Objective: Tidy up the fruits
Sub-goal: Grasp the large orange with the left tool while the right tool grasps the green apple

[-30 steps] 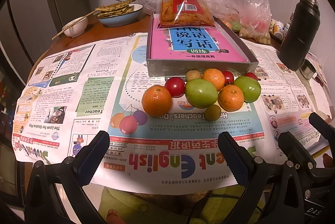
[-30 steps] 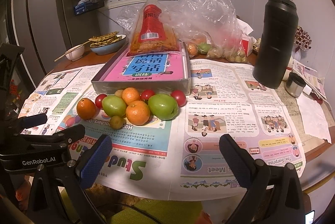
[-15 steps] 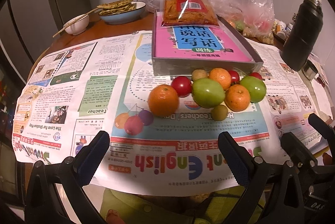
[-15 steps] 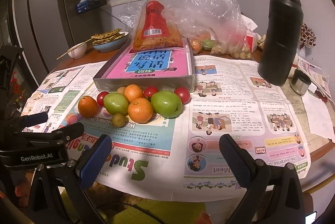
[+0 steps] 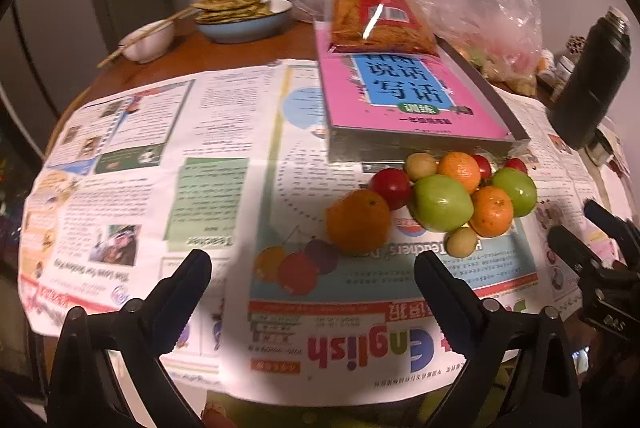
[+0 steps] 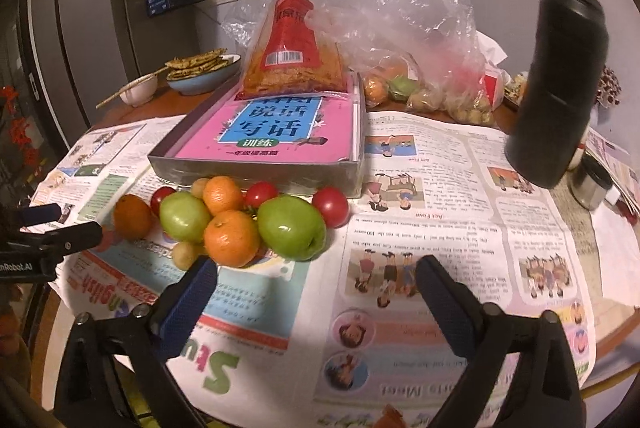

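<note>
Newspaper (image 5: pixel 224 187) covers the counter, probably to keep it clean. Both left tongs (image 5: pixel 312 278) and right tongs (image 6: pixel 316 278) gape, released, holding nothing; fruits (image 6: pixel 236 220) cluster just ahead, against the tray (image 6: pixel 256 169), unsorted.

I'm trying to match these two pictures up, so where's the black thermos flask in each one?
Left wrist view: black thermos flask at the far right edge, past the fruit.
Right wrist view: upper right, standing on the newspaper.
Shared landmark: the pink book in its grey tray.
</note>
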`<state>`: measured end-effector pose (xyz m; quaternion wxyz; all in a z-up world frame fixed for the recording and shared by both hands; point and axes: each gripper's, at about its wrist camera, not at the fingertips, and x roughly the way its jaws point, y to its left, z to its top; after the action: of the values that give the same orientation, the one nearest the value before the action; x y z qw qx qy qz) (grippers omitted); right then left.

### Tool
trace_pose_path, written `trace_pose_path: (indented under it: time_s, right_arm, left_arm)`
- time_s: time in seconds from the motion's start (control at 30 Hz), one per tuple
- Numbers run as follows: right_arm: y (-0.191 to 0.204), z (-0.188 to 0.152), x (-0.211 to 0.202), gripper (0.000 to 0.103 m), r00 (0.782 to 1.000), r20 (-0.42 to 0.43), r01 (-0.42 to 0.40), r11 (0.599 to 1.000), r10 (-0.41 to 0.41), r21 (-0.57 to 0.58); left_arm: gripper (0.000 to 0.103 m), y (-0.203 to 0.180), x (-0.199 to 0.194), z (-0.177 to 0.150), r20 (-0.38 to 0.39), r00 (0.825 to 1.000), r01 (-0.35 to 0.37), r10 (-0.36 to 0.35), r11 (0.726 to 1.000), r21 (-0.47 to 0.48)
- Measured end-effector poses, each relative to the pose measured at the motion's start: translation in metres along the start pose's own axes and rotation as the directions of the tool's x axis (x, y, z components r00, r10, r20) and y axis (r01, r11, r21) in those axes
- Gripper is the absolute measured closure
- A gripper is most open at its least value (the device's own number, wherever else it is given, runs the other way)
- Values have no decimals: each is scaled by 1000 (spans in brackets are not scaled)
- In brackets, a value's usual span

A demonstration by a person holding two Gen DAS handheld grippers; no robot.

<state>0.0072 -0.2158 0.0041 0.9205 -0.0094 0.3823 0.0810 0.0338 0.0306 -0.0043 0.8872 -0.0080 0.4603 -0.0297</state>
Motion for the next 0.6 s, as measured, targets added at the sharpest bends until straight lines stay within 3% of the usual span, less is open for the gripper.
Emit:
trace_pose_path:
  time_s: [0.27,0.37,0.43,0.6]
  right_arm:
    - [-6,7,24,27,999,-43,-32,998,29,-49]
    - [-3,9,33,39,997,-54,-52,995,47,-90]
    - [-4,11,40,43,996,-65,-74,993,68,-94]
    - [-3,16,50,53,985,-82,-160,982,152,-99]
  left_arm:
    - [10,-11,17,11,-12,1000,9,-8,998,59]
    - [18,-13,23,14,-27,999,23,-22,997,71]
    - [30,-14,30,14,-53,998,45,-41,996,77]
    - [36,-14,38,13,-75,996,62,-56,995,77]
